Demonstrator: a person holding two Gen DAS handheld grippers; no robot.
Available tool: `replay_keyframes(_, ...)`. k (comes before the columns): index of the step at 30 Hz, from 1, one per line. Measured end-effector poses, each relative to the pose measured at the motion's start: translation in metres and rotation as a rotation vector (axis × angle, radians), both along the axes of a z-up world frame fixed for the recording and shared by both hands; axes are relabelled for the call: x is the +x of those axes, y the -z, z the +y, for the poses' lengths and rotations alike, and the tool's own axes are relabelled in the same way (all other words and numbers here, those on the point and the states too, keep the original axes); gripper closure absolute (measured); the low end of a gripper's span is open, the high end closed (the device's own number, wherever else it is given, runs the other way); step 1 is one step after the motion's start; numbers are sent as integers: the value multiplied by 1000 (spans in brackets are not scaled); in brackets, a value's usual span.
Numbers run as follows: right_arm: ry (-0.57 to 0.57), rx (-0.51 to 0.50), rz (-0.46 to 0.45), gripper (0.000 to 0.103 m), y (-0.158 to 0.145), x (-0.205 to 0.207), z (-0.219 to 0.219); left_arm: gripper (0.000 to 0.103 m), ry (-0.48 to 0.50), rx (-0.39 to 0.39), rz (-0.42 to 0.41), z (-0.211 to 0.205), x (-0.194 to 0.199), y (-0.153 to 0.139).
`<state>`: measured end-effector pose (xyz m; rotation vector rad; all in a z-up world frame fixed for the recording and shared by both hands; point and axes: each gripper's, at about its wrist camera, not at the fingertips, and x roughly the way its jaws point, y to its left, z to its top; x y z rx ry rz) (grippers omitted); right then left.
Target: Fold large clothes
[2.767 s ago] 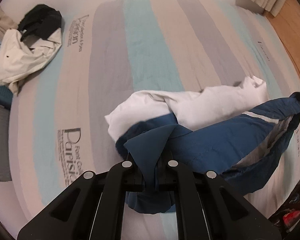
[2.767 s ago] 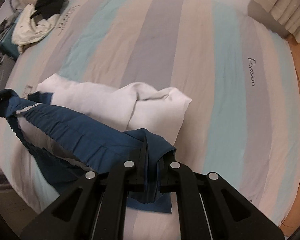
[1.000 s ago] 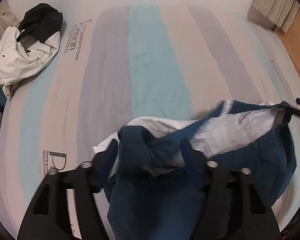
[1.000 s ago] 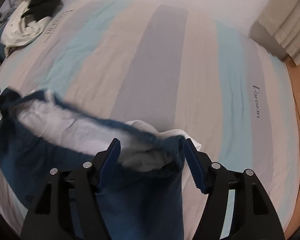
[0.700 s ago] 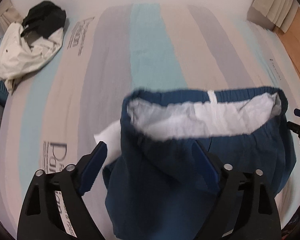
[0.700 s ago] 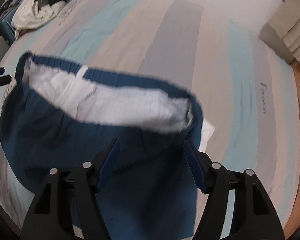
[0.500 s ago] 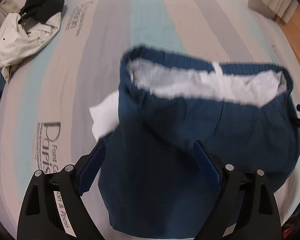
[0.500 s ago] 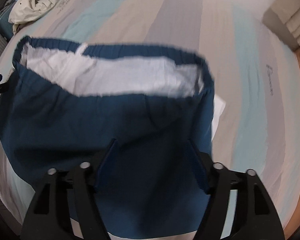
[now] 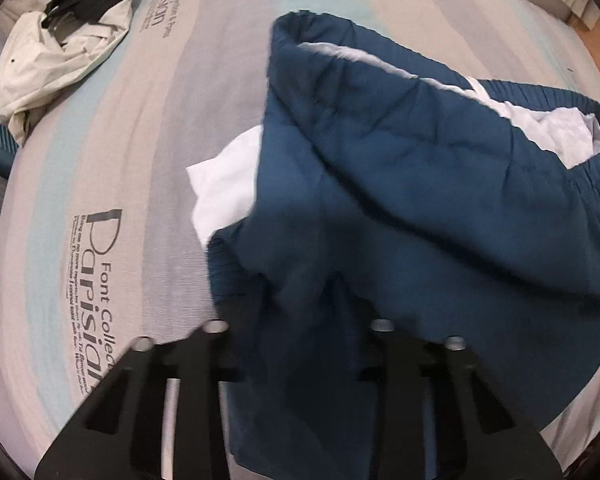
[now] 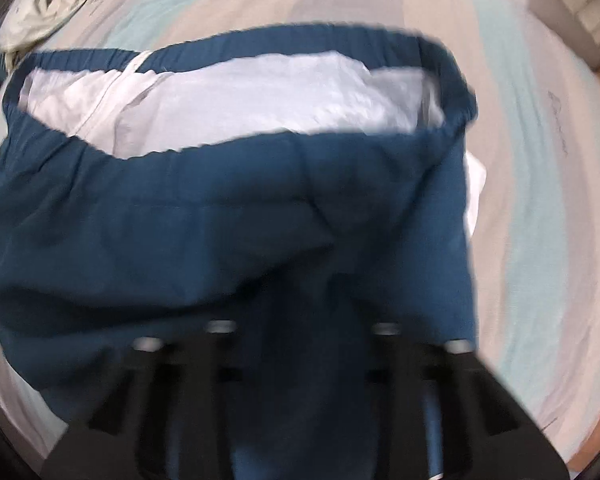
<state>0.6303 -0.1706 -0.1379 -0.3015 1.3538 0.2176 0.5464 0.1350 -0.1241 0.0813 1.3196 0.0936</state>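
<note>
Dark blue shorts [image 9: 440,208] with a white lining lie spread on the striped bed, waistband away from me; they also fill the right wrist view [image 10: 220,216]. A white garment [image 9: 224,184] lies under them, showing at their left edge and at their right edge in the right wrist view [image 10: 475,188]. My left gripper [image 9: 300,320] is over the near hem; its fingers are wide apart but covered by blue cloth. My right gripper [image 10: 300,324] stands the same way, blurred, its fingers hidden by the cloth.
A heap of white and black clothes [image 9: 60,40] lies at the bed's far left corner. The striped bed cover [image 9: 120,200] carries printed lettering. Curtains and wood floor [image 9: 572,4] are at the far right.
Both grippers opened and let go of the shorts. The shorts were flung forward, opened out and settled flat over the white garment. Both grippers have dropped closer to the near hem.
</note>
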Motion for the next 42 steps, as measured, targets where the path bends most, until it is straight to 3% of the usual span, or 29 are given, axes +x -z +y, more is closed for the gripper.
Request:
replay_keyframes(1,-6,-6,-6,98,-1,0,4,86,-4,1,-4,3,0,0)
replay_keyframes(4,-2,11,-37,102,-13,1,8,91,-20,7,-10,10,-2,-1)
replay_keyframes(12,57,13,-71,102,-26,20,9,92,-129,45,-16,39,-12,-9)
replay_keyframes(19,68,-43,-41,102,-6,31,15,92,-165,68,17,51,-27,6)
replay_keyframes(23,70,-39,-69,98,-20,27,20,88,-145,45,-5,52,-28,-4)
replay_keyframes(24,73,-33,-81,94,-25,23,23,83,-144,27,-10,50,-28,-8)
replay_keyframes(26,77,-2,-106,76,-39,14,29,43,-138,-6,-38,46,-29,-19)
replay_keyframes(27,76,27,-113,63,-46,8,34,38,-137,-16,-56,46,-31,-24)
replay_keyframes(28,72,44,-119,59,-51,4,38,34,-131,-24,-65,46,-31,-27)
replay_keyframes(32,-8,109,-140,59,-66,-23,73,22,-100,-42,-65,41,-30,-32)
replay_keyframes(35,-67,111,-130,59,-60,-32,99,20,-86,-52,-36,44,-29,-22)
replay_keyframes(42,-4,139,-57,59,-26,-35,107,18,-81,-103,16,44,-26,6)
